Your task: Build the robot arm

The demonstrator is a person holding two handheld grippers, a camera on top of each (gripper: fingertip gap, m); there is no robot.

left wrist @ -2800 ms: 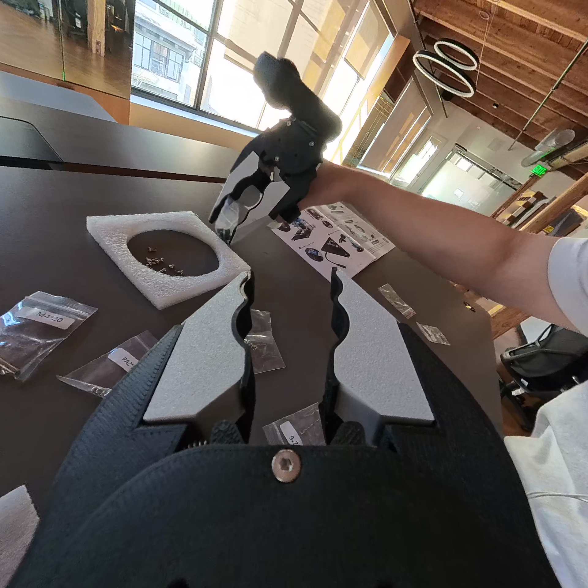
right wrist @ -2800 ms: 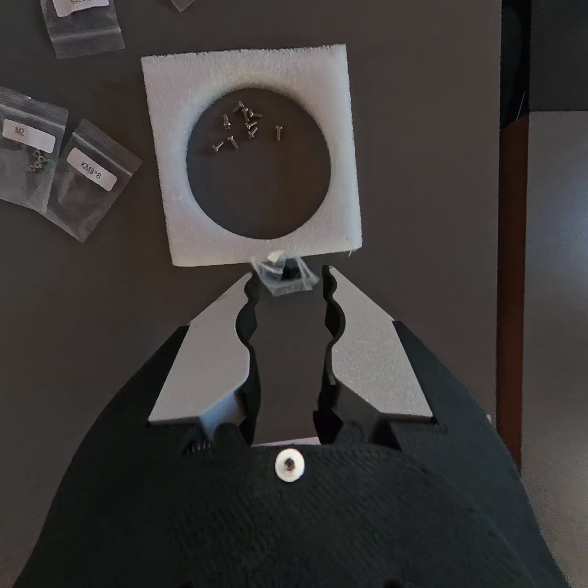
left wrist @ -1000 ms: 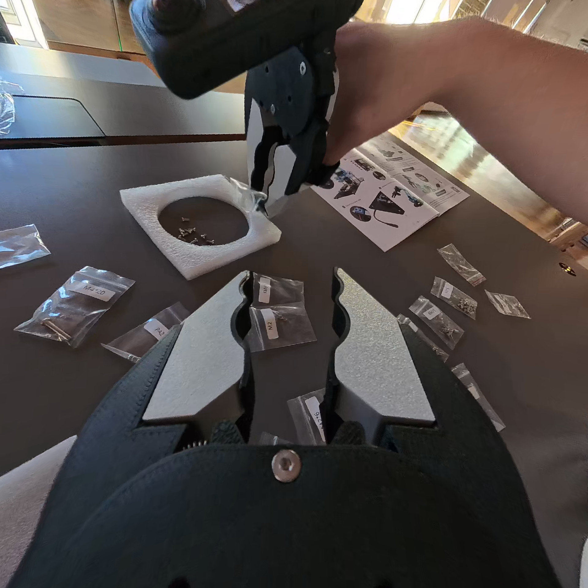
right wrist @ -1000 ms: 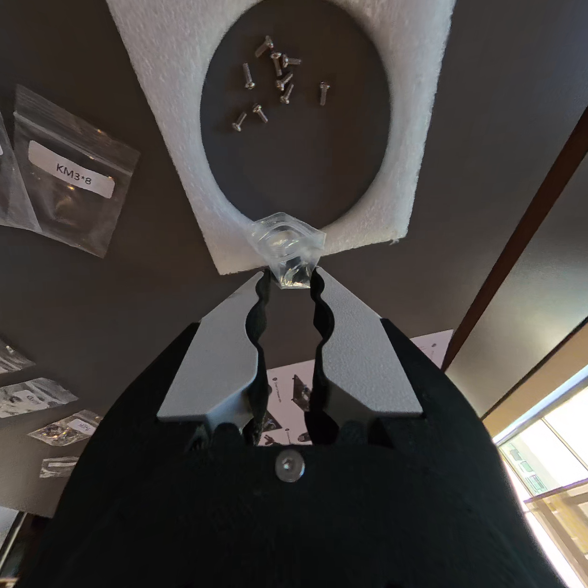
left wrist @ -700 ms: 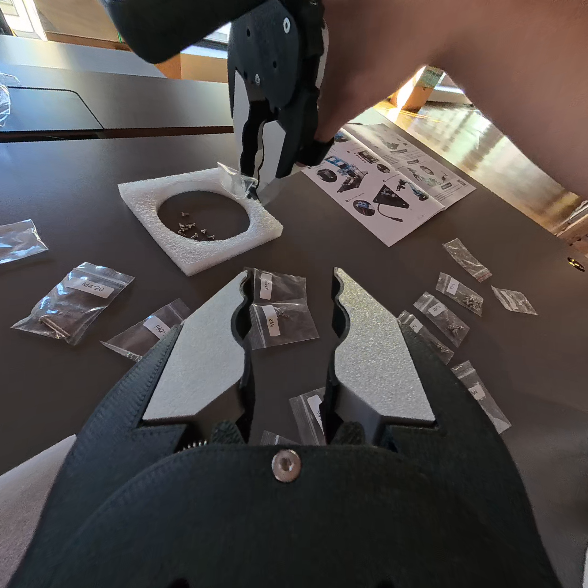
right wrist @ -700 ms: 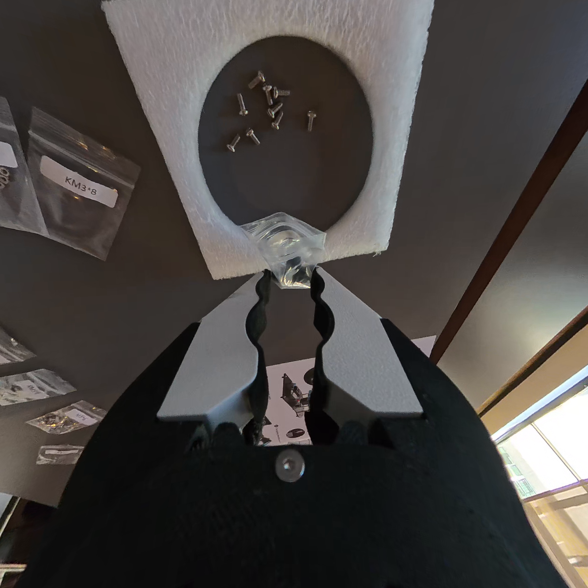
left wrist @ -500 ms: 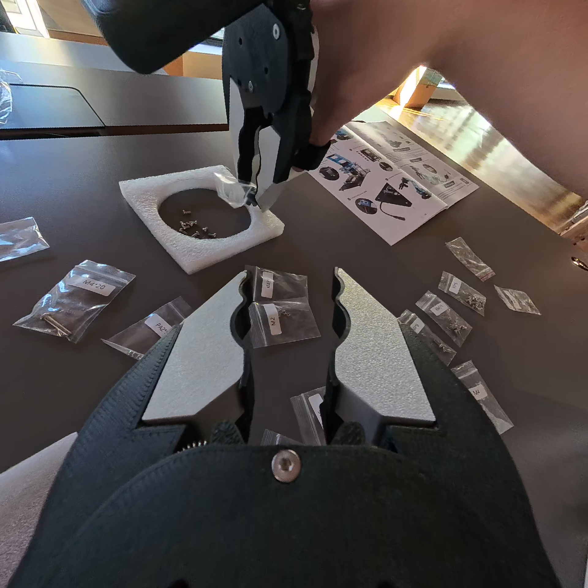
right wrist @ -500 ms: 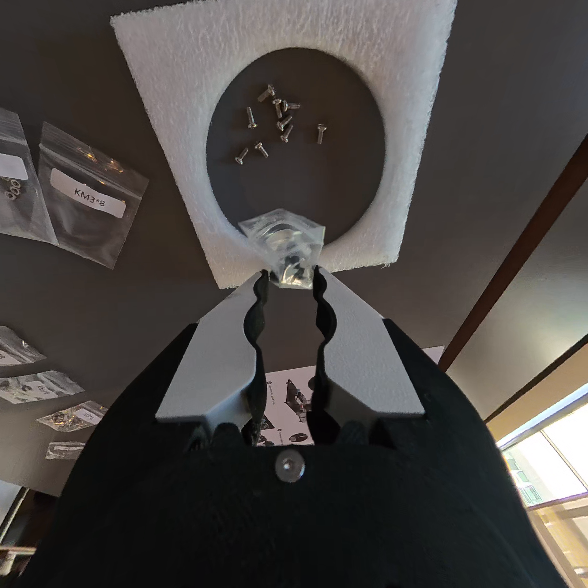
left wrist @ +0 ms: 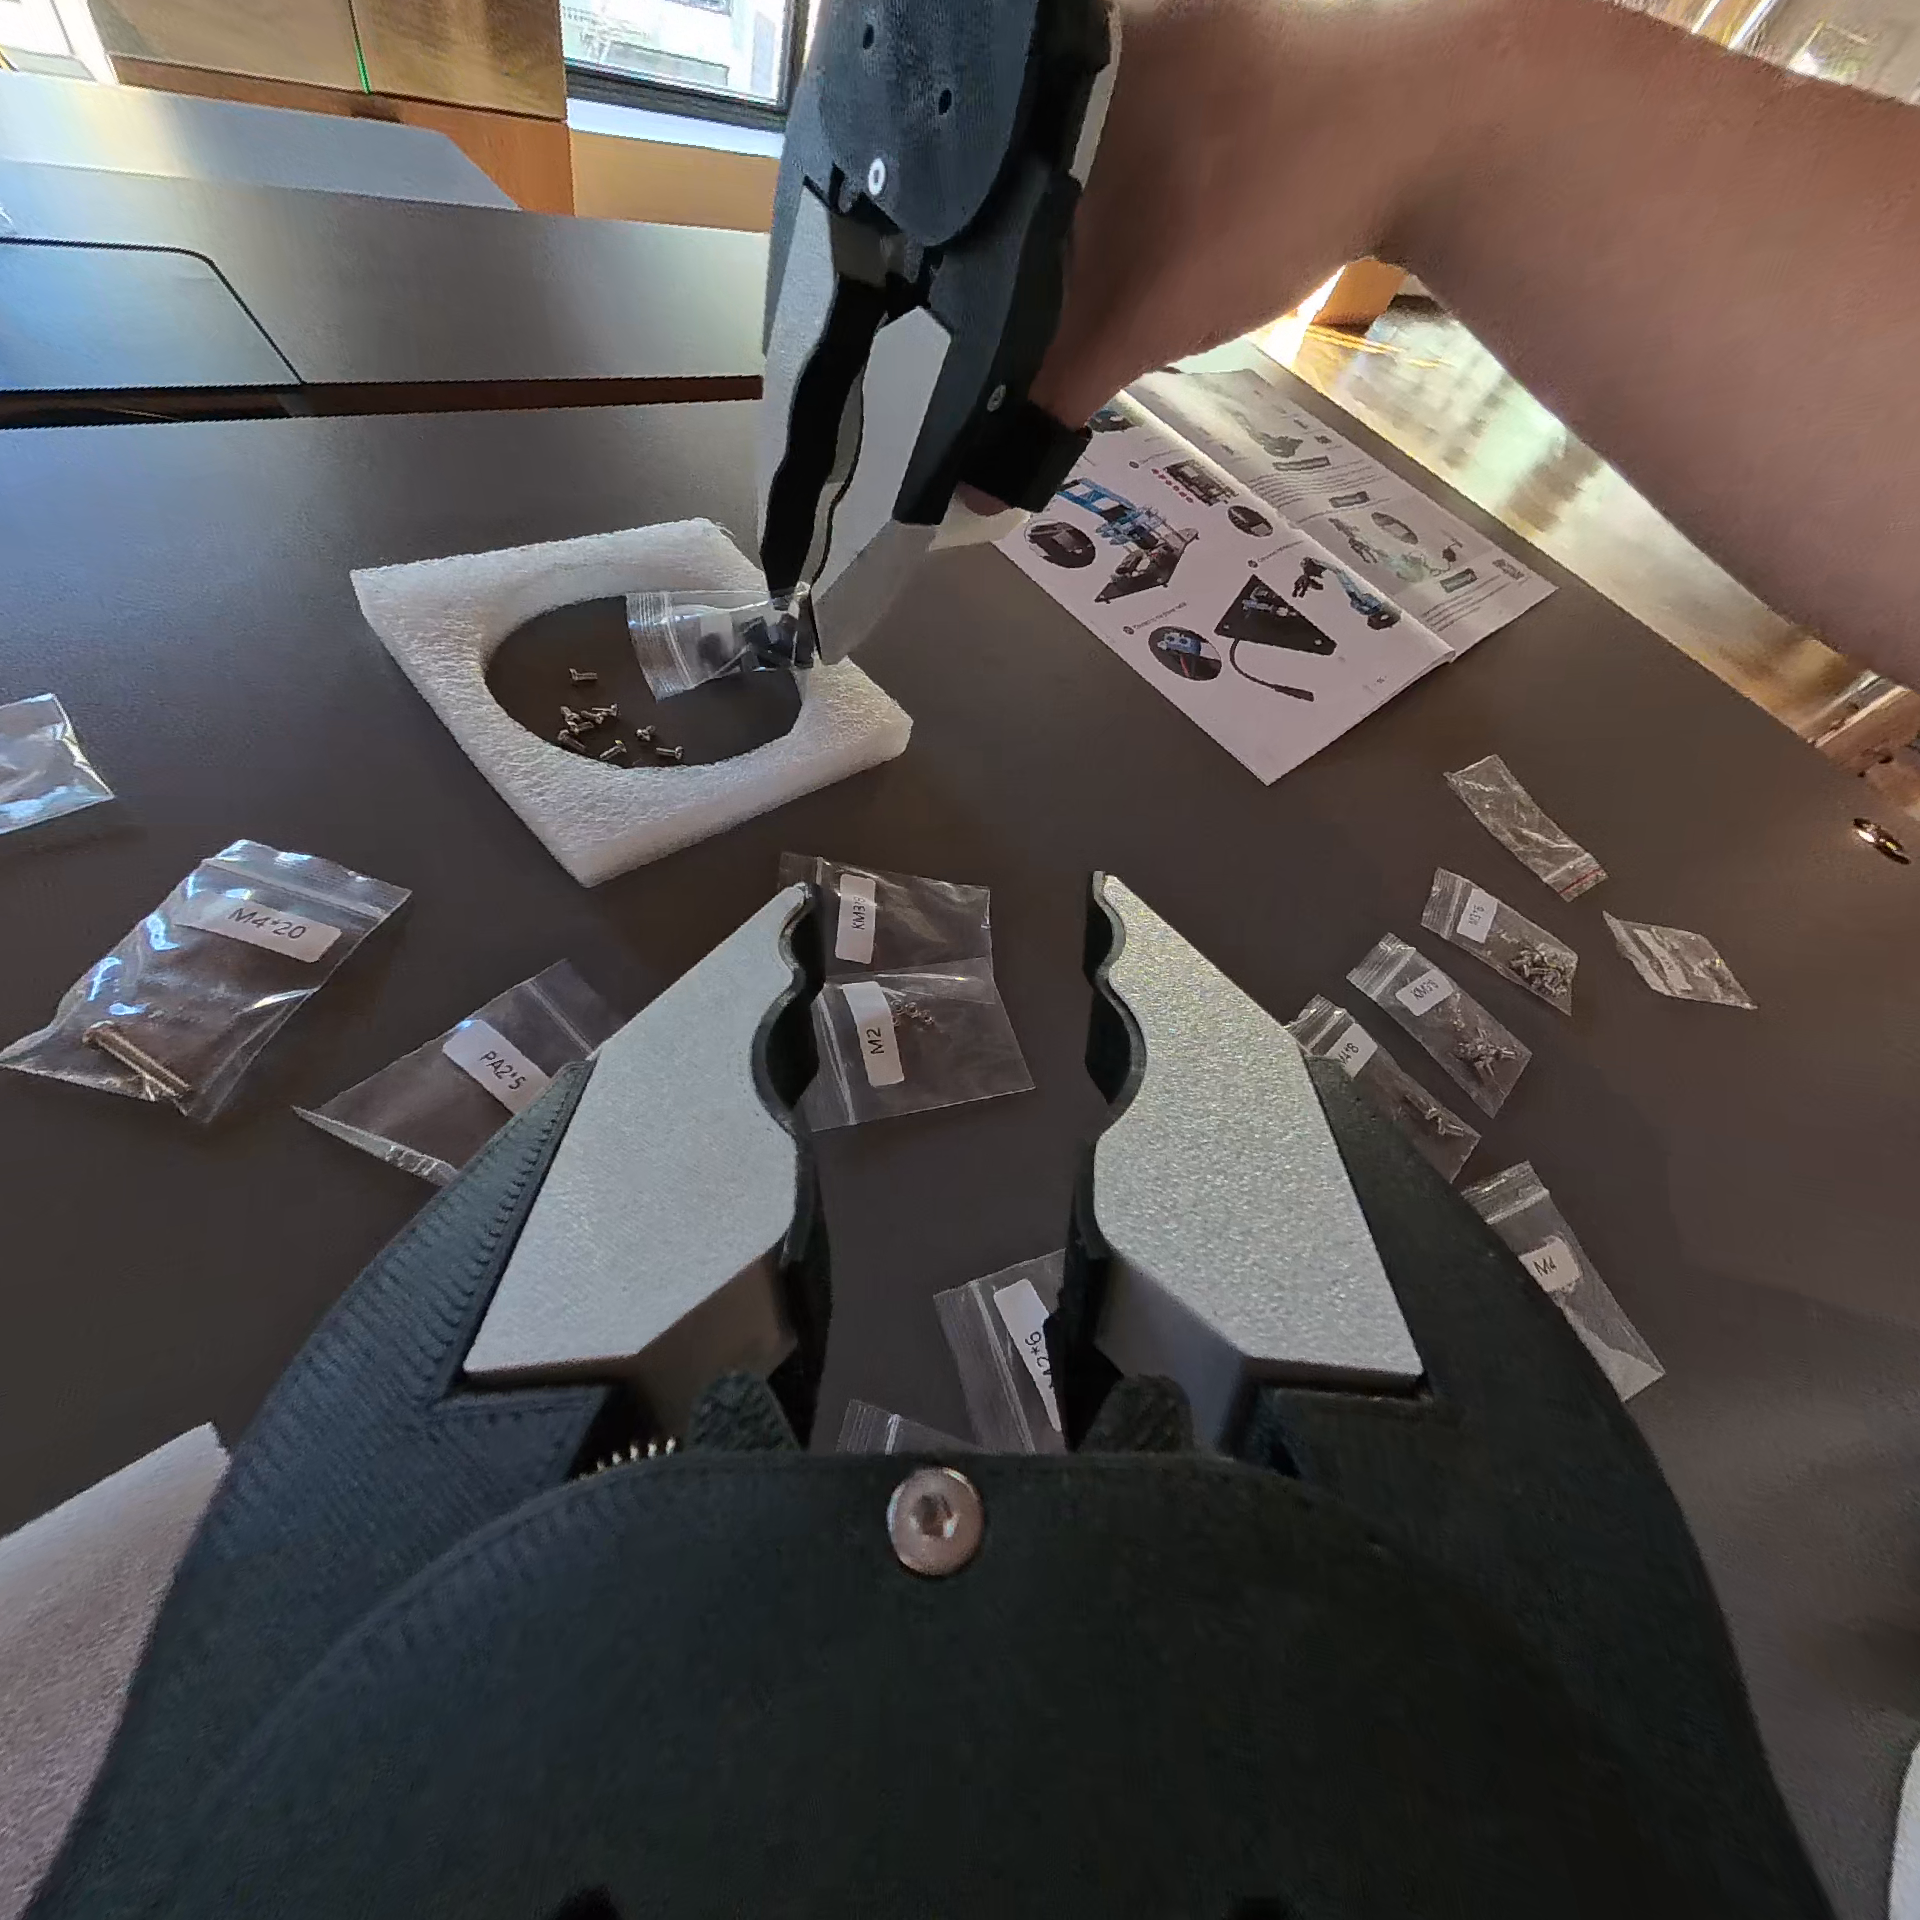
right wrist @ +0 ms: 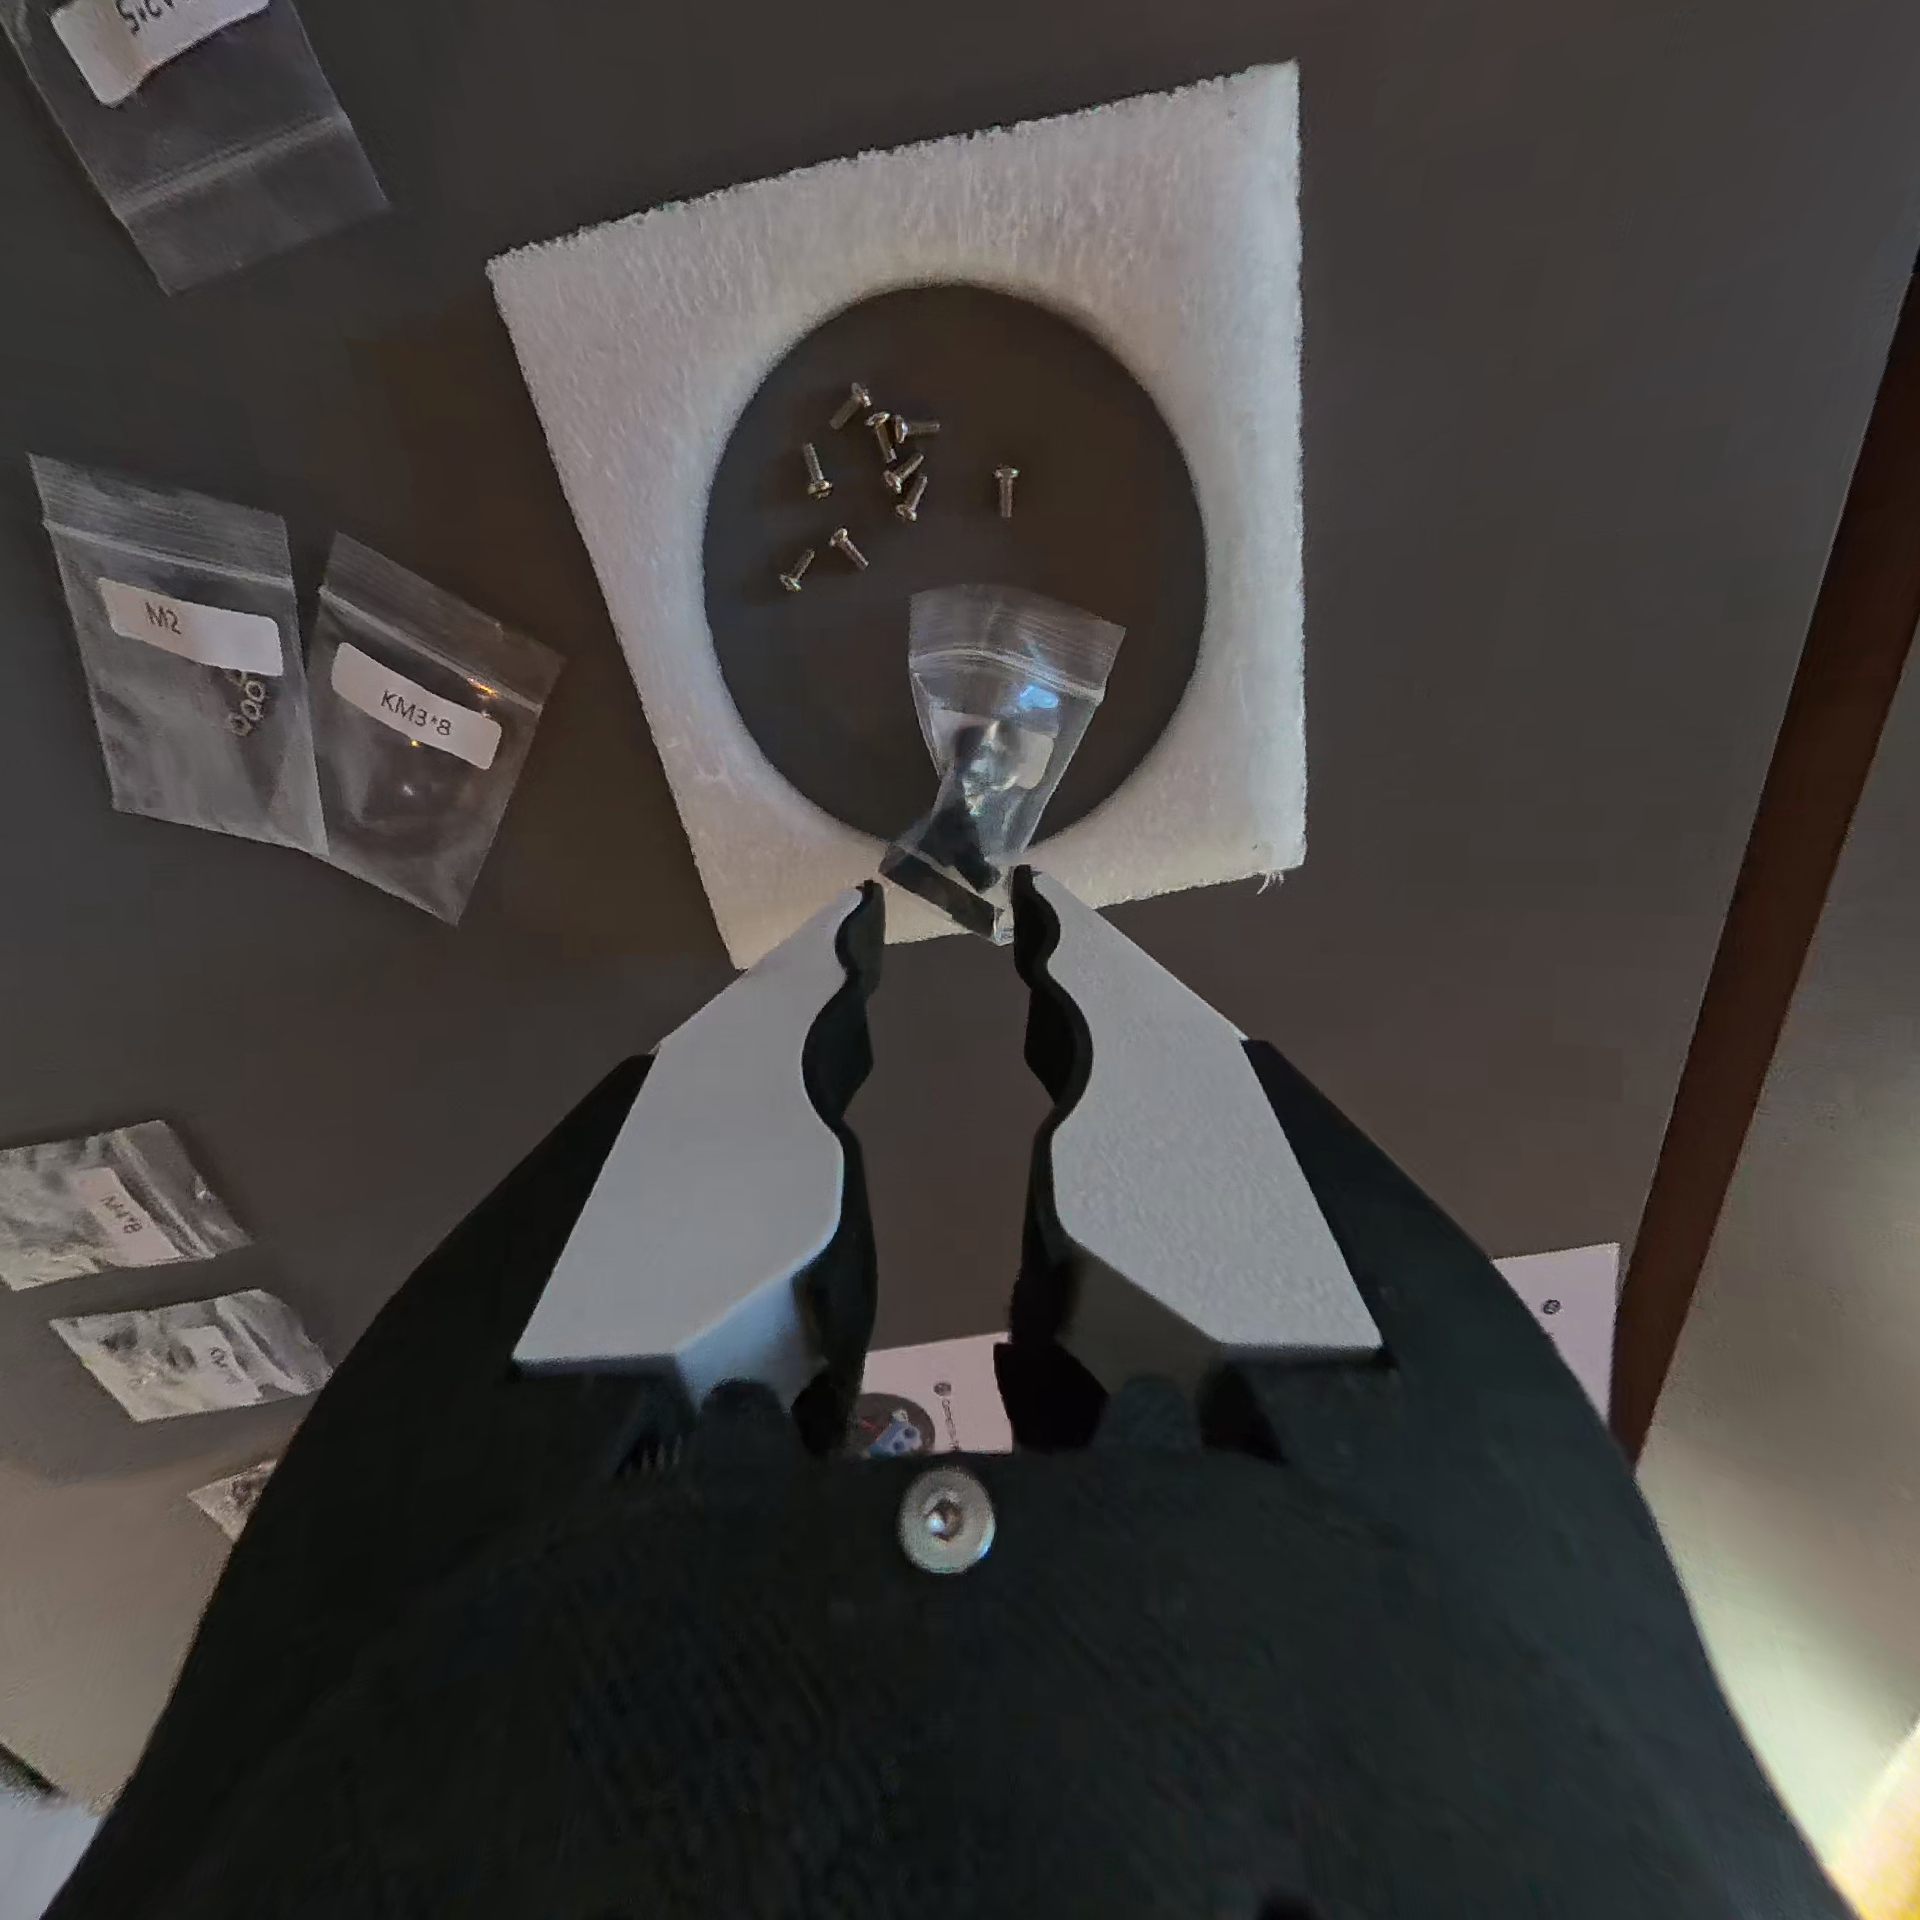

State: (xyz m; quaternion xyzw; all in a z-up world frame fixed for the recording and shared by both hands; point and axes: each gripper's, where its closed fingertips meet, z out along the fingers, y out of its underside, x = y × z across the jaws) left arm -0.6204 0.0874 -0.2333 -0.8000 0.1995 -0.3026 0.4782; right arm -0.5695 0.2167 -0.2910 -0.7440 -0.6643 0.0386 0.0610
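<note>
My right gripper is shut on the bottom corner of a small clear zip bag with dark screws inside. It holds the bag tipped over the round hole of a white foam ring. Several loose silver screws lie on the table inside that hole. In the left wrist view the right gripper points down at the foam ring, with the bag sticking out to the left. My left gripper is open and empty above labelled bags near the front of the table.
Several small labelled zip bags lie on the dark table: one pair just ahead of my left gripper, others at left and right. An open instruction leaflet lies behind at right. A person's forearm crosses above it. My right fingertips sit around 15 centimeters from my left ones.
My right gripper closed on the bag, lifted it, then tipped it lower over the ring hole; the bag now lies flatter with its mouth over the hole. My left gripper stays open and shifted slightly.
</note>
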